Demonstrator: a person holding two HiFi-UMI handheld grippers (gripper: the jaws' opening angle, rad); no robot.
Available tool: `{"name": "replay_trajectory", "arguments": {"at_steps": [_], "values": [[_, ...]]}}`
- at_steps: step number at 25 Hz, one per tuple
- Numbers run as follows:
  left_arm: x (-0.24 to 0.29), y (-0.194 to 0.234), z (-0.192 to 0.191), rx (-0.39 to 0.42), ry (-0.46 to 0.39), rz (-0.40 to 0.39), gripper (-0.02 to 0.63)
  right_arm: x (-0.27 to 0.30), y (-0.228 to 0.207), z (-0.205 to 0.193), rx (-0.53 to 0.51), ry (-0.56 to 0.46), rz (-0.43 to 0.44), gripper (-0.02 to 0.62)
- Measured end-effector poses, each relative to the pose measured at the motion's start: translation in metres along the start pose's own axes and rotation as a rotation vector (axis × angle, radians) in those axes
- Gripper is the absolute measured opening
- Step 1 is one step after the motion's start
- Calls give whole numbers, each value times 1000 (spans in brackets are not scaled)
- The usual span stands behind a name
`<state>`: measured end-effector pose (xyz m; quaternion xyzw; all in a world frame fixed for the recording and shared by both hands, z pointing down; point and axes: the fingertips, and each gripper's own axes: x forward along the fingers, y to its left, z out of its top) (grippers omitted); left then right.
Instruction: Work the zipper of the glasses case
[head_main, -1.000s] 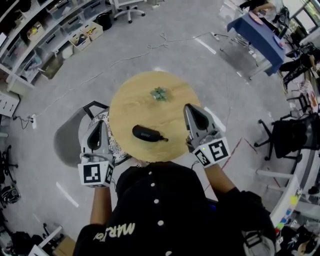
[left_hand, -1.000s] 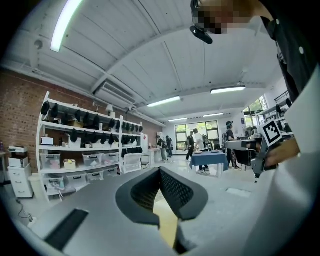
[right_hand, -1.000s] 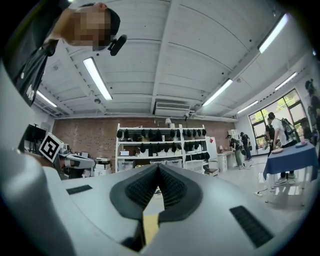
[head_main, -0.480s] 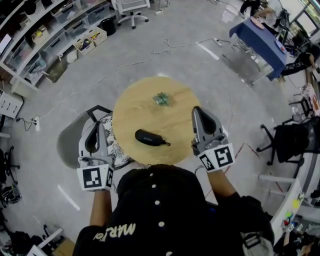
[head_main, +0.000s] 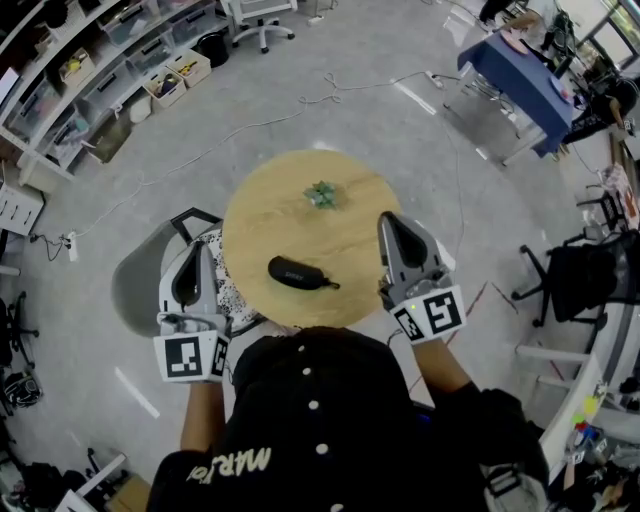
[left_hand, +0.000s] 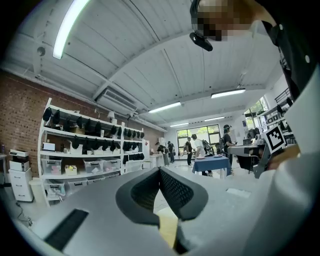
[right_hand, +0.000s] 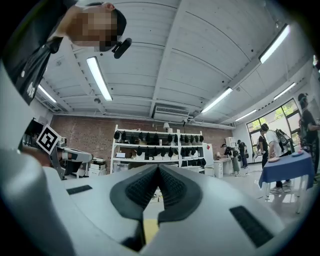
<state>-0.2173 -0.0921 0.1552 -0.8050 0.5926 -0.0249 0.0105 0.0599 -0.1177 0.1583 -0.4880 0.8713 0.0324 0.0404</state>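
Observation:
A black glasses case (head_main: 294, 272) lies on the round wooden table (head_main: 350, 230), near its front edge, with its zipper pull sticking out to the right. My left gripper (head_main: 191, 262) is held off the table's left side, shut and empty. My right gripper (head_main: 391, 225) hovers at the table's right edge, also shut with nothing in it. Both gripper views point up at the ceiling and room: the left gripper (left_hand: 159, 171) and the right gripper (right_hand: 158, 168) show their jaw tips pressed together. The case is not in either gripper view.
A small green object (head_main: 321, 194) sits at the table's far side. A grey chair (head_main: 150, 275) stands left of the table, under my left gripper. Cables run over the floor behind. Shelving (head_main: 90, 70) lines the far left; a blue-covered table (head_main: 520, 70) stands far right.
The view shifted slightly between frames. Both grippers stay shut beside the table and the case has not moved on it.

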Motion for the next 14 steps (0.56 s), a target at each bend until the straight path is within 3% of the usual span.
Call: {"name": "replay_trajectory", "arguments": {"at_steps": [14], "values": [[5, -3, 0, 3, 5, 8, 3, 10, 0, -1, -15, 19, 8, 2]]}}
